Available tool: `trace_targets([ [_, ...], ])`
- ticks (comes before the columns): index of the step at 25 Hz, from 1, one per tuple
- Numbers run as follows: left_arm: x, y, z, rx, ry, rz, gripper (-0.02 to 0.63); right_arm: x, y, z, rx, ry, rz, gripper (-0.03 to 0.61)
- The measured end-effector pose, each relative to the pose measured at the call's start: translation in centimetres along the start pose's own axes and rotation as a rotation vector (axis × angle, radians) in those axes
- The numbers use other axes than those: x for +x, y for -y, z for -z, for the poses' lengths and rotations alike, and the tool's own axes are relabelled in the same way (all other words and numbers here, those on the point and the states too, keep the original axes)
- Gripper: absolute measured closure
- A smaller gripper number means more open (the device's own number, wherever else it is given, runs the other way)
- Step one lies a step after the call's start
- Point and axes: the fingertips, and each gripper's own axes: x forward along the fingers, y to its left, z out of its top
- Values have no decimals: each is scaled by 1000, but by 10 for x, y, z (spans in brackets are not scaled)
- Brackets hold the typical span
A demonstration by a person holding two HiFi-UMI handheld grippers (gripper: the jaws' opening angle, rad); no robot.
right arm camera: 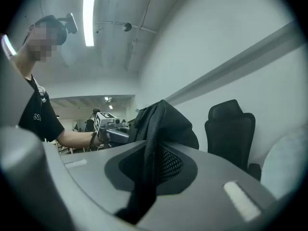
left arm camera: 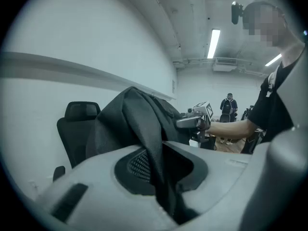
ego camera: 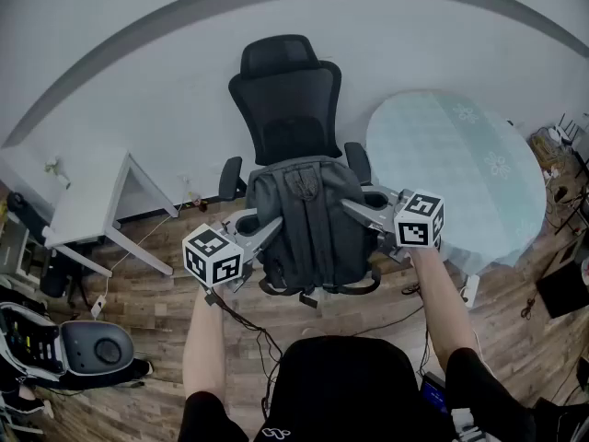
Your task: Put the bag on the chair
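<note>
While the left hand-held gripper and right hand-held gripper pinch it, the bag overlies the chair.

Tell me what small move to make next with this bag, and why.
Probably lower the bag straight down onto the chair. The left gripper and right gripper are each shut on its fabric, and it sits over the seat, against the backrest. I cannot tell whether the seat bears it yet.

Round table just beside chair
</note>
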Motion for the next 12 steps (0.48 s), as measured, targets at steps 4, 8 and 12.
trace_targets([
  [4, 6, 0, 6, -25, 16, 44, 571, -2, 4, 5, 54, 1, 1, 534],
  [8, 19, 1, 11, -49, 22, 57, 571, -11, 13, 12, 73, 0, 13, 534],
  [12, 26, 3, 12, -51, 13, 48, 569, -13, 23, 14, 81, -3, 9, 534],
])
